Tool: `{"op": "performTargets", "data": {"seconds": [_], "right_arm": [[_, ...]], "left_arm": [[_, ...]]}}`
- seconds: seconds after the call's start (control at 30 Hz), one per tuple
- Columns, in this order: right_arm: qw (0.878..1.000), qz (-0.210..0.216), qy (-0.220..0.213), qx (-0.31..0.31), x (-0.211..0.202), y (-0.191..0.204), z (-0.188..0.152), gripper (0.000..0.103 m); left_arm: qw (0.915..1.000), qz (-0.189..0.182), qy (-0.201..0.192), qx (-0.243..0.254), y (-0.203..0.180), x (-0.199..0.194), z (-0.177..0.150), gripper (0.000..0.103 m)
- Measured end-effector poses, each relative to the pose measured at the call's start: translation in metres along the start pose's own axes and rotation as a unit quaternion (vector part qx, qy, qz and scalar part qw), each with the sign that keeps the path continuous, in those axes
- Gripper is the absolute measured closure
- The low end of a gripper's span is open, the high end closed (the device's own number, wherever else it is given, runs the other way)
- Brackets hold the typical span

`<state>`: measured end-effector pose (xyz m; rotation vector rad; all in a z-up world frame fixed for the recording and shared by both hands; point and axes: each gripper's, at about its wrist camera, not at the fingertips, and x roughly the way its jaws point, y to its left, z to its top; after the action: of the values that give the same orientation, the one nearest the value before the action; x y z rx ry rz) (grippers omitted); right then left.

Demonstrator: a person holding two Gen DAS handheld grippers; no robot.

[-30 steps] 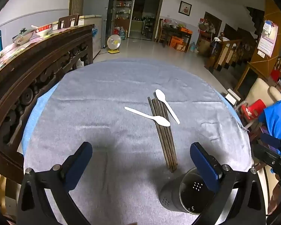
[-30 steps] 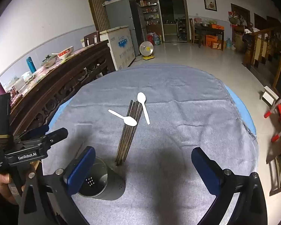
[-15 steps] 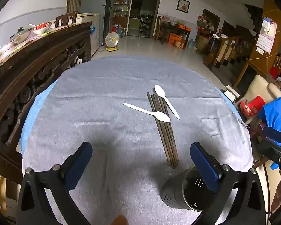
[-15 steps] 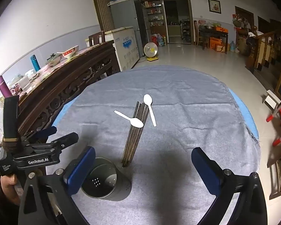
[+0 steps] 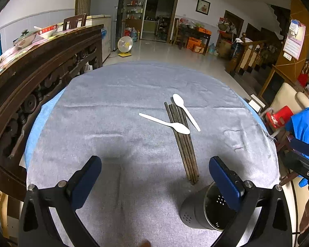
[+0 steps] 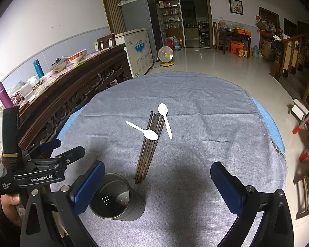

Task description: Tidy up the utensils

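On the grey-clothed tabletop (image 5: pixel 105 103) lie two white spoons (image 5: pixel 166 123) (image 5: pixel 185 111) across one bundle of dark chopsticks (image 5: pixel 183 142), one metal holder (image 6: pixel 117 201) nearest, both grippers (image 5: pixel 154 177) (image 6: pixel 156 179) hovering with fingers spread, empty.

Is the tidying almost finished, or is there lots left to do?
Lots left. Nothing is in the holder yet. Both grippers, left and right, are open and hold nothing. The chopsticks and two white spoons lie on the cloth.

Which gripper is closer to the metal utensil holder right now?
Roughly equal. The holder sits by the left gripper's right finger and by the right gripper's left finger.
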<state>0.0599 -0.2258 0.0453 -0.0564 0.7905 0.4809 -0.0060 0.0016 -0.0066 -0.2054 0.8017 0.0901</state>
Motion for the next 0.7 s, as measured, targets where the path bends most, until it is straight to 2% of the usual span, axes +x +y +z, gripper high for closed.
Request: {"op": "performTargets", "data": {"seconds": [0.7], "right_arm": [[1.000, -0.006, 0.004, 0.002, 0.0006, -0.0021, 0.0012, 0.000]], "left_arm": [[1.0000, -0.006, 0.008, -0.001, 0.0010, 0.0013, 0.0015, 0.000]]}}
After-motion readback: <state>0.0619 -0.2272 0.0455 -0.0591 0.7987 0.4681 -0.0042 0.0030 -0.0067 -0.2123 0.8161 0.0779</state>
